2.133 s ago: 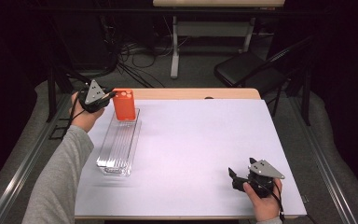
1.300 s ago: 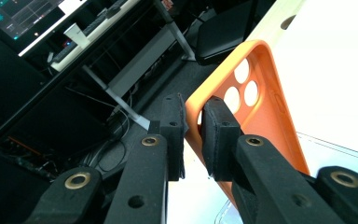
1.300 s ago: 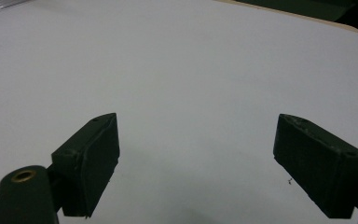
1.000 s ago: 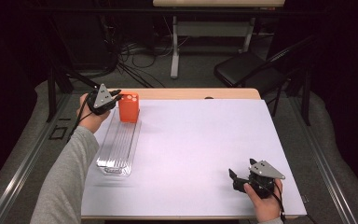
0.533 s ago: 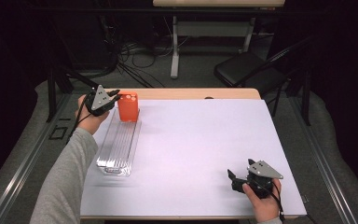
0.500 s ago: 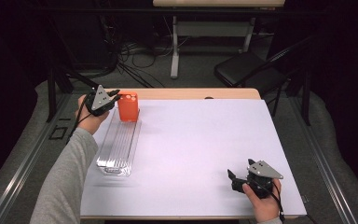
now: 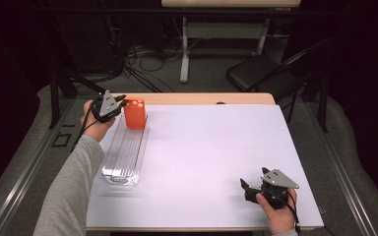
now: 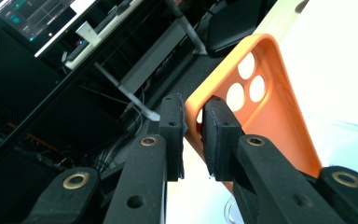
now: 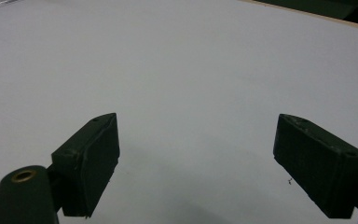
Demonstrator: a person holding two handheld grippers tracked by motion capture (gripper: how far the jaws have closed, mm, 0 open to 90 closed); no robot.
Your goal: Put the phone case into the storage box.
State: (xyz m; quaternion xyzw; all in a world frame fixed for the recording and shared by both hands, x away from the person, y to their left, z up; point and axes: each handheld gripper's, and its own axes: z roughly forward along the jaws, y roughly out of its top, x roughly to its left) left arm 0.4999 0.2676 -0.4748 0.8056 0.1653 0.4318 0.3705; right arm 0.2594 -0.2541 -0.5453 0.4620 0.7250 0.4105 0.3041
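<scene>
Hand-held grippers: two, the left hand-held gripper (image 7: 119, 103) and the right hand-held gripper (image 7: 246, 189), one in each hand.
Orange phone cases: one, the orange phone case (image 7: 135, 113), with three round holes near its top edge.
Clear plastic trays: one, the clear plastic tray (image 7: 125, 155), long and ribbed.
Tabletops: one, the tabletop (image 7: 211, 157), with one white sheet over it.
Grey three-cornered plates: two, one on top of each gripper.
Black folding chairs: one, the black folding chair (image 7: 261, 73), on the floor beyond the far edge.
Forearms in view: two.
</scene>
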